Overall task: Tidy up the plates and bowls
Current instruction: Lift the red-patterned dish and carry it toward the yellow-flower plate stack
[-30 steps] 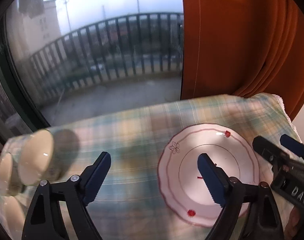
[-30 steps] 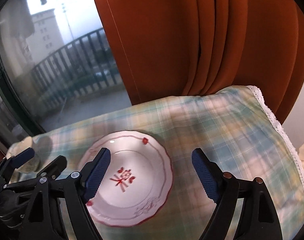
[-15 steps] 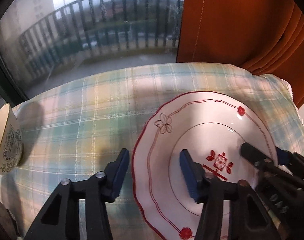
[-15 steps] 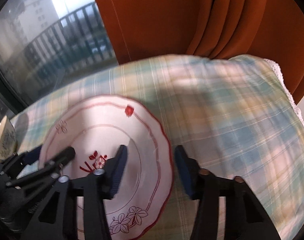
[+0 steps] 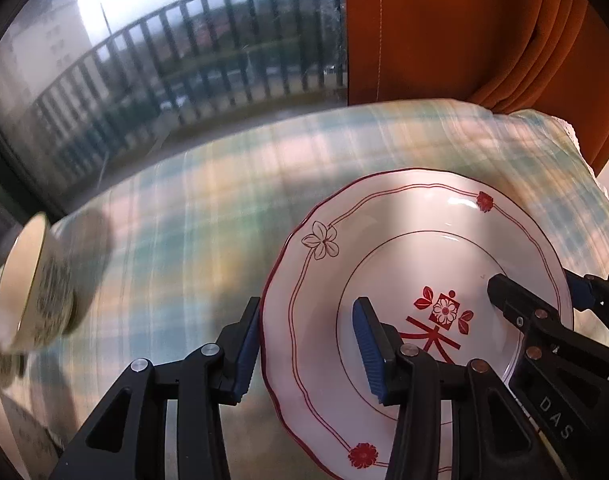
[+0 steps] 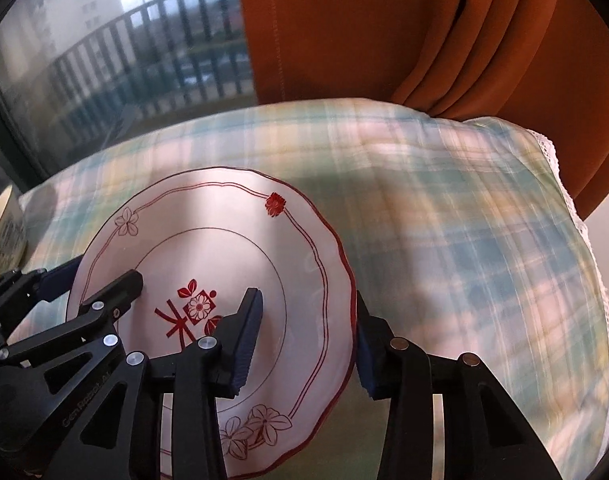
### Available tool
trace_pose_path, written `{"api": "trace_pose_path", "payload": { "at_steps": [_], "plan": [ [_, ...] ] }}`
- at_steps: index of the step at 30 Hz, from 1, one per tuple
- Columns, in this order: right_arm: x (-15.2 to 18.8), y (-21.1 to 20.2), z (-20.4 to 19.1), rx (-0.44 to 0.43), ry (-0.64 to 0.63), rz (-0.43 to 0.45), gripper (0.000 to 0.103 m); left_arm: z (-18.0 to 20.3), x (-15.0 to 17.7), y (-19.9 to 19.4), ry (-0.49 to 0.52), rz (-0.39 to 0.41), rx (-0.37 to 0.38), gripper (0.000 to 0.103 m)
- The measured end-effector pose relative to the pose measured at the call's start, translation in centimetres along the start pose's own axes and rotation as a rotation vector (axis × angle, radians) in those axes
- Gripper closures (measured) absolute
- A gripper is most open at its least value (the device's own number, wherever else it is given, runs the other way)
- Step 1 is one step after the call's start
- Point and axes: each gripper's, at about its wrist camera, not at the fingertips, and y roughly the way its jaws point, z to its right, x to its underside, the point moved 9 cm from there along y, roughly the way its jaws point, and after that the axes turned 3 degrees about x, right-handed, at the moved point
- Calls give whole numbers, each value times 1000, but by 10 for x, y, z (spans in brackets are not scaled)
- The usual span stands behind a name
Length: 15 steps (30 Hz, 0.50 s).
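Plaid cloth (image 5: 232, 208) in pale green, yellow and pink covers the table beside a balcony window (image 5: 164, 60) and orange curtains (image 5: 444, 28). Seen from the left wrist, the left gripper (image 5: 306, 344) straddles the near-left rim of a white plate (image 5: 404, 220) with a scalloped red edge and red floral motifs; its jaws have just been closing, one blue ribbed pad outside the rim, one over the well, and whether they press is unclear. At far left, blurred patterned bowls (image 5: 36, 292) sit at the table's edge. Bare cloth lies between bowls and plate.

From the right wrist, the right gripper (image 6: 306, 344) brackets the same plate (image 6: 224, 216) at its near-right rim, jaws likewise just closing, actual contact hard to judge. Nothing lies in the glossy plate. Open cloth (image 6: 464, 240) runs right to a lace-trimmed edge (image 6: 576, 216). One bowl (image 6: 4, 232) shows at far left.
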Motion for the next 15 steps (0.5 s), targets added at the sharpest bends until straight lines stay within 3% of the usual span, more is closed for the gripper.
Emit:
{"api": "trace_pose_path", "payload": {
  "at_steps": [15],
  "plan": [
    [89,-57,-51,-23,-59,-11,57,-27,98,-57,10,-36,-6,57]
  ]
}}
